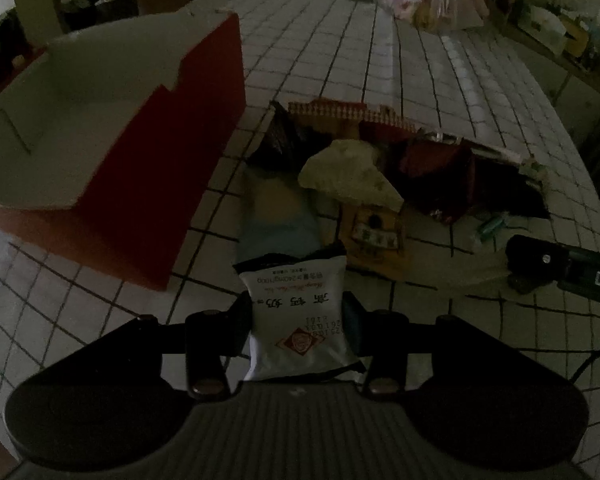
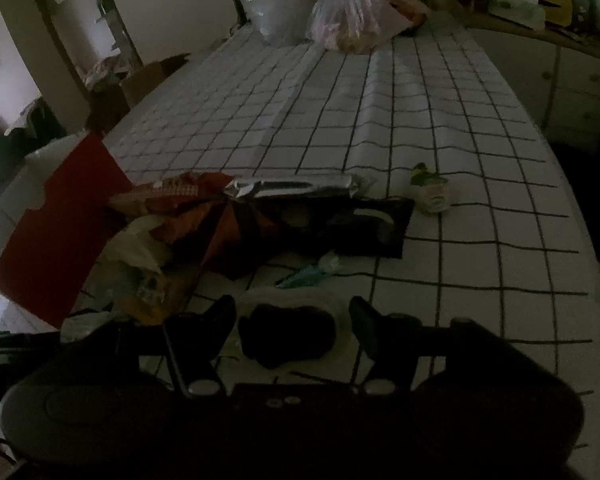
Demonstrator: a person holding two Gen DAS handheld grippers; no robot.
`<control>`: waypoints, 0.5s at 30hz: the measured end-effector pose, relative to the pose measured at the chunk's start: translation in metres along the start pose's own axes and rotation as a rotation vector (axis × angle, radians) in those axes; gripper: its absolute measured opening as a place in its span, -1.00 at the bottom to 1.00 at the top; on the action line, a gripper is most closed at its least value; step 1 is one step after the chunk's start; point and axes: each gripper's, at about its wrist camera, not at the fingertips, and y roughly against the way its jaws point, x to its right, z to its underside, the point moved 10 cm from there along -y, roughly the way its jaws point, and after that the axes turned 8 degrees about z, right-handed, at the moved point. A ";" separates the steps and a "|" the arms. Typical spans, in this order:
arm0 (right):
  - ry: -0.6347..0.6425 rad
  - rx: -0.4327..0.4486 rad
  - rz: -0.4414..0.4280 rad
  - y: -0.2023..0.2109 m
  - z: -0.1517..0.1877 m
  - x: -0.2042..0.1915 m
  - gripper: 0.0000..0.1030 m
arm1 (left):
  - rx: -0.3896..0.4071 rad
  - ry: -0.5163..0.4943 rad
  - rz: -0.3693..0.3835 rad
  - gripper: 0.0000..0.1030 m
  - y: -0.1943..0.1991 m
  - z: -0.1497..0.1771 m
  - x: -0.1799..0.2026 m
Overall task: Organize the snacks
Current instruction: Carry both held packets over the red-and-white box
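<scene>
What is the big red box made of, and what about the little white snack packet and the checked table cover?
Big red box: probably cardboard, matte red outside, pale inside; stiff flat walls with a cut, notched edge.
Little white snack packet: looks like thin plastic film, slightly glossy; puffy, with crimped ends and printed text.
Checked table cover: probably wipeable plastic or vinyl; it ripples and catches the light.

Glossy plastic sachet [image 1: 296, 312] – matt cardboard box [image 1: 112, 168].
</scene>
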 end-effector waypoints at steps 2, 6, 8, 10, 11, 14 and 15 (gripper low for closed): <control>-0.007 0.010 0.002 0.008 -0.001 0.002 0.20 | 0.019 0.002 -0.004 -0.11 0.008 -0.001 0.000; -0.002 0.043 -0.011 0.026 -0.008 -0.001 0.20 | 0.048 0.000 0.000 -0.11 0.026 -0.004 0.003; 0.006 0.058 -0.018 0.034 -0.013 -0.004 0.20 | 0.063 -0.001 -0.006 -0.11 0.034 -0.008 0.004; 0.020 0.070 -0.023 0.042 -0.019 -0.008 0.20 | 0.080 -0.002 -0.010 -0.11 0.043 -0.013 0.004; 0.026 0.074 -0.027 0.046 -0.021 -0.010 0.20 | 0.088 0.000 -0.010 -0.11 0.048 -0.015 0.004; 0.049 0.089 -0.041 0.057 -0.029 -0.022 0.20 | 0.111 -0.005 -0.016 -0.11 0.063 -0.023 0.002; 0.057 0.096 -0.047 0.060 -0.032 -0.025 0.20 | 0.120 -0.011 -0.018 -0.11 0.069 -0.026 0.001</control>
